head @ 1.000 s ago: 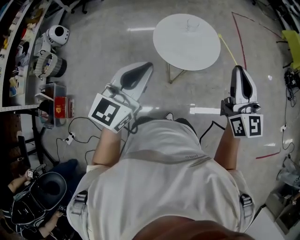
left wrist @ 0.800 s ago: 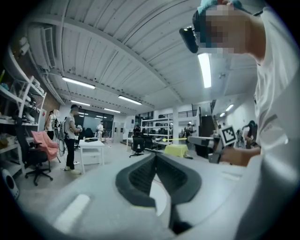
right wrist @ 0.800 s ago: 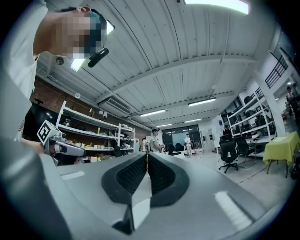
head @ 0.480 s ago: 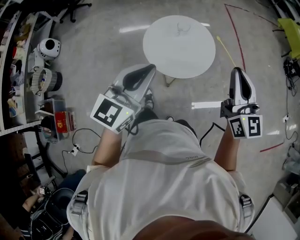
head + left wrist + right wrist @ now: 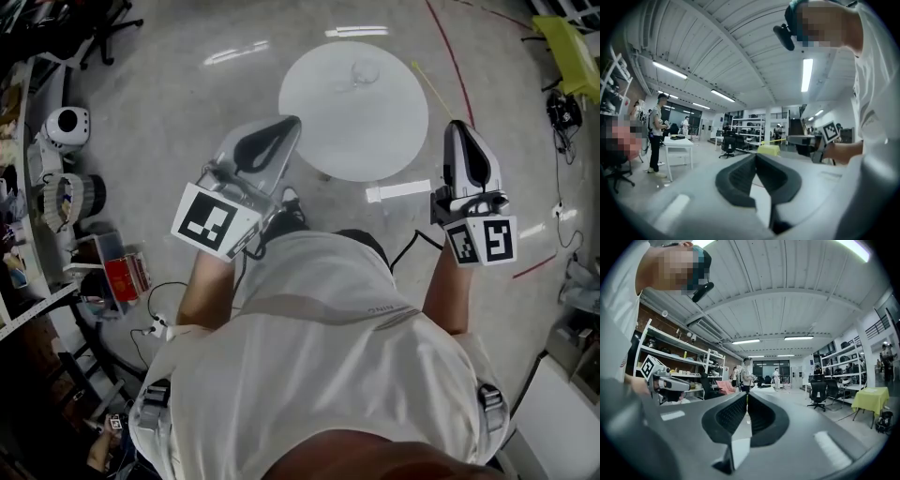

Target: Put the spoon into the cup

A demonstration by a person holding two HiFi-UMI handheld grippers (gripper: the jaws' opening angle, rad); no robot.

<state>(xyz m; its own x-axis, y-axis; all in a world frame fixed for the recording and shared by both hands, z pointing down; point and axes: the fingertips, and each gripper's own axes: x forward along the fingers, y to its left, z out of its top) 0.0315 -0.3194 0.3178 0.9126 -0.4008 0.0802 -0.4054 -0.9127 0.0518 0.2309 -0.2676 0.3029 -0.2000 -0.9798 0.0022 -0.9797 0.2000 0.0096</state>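
A round white table (image 5: 375,141) stands ahead of me in the head view. On its far part is a clear glass cup (image 5: 366,70), and a thin pale thing that may be the spoon (image 5: 340,84) lies just left of it, too faint to be sure. My left gripper (image 5: 289,124) is held up near the table's left edge, its jaws shut with nothing in them. My right gripper (image 5: 457,127) hovers off the table's right edge, also shut and empty. Both gripper views look out level across the room and show neither cup nor spoon.
Shelving and a white round-headed device (image 5: 64,127) line the left side, with a red box (image 5: 122,278) and floor cables (image 5: 159,328) below. A red floor line (image 5: 450,56) and a yellow-topped stand (image 5: 562,37) lie right. People (image 5: 658,133) and office chairs (image 5: 818,394) are farther off.
The table has come nearer and lower in the head view, and now sits between the two grippers. Both grippers stay shut and empty, held in much the same pose.
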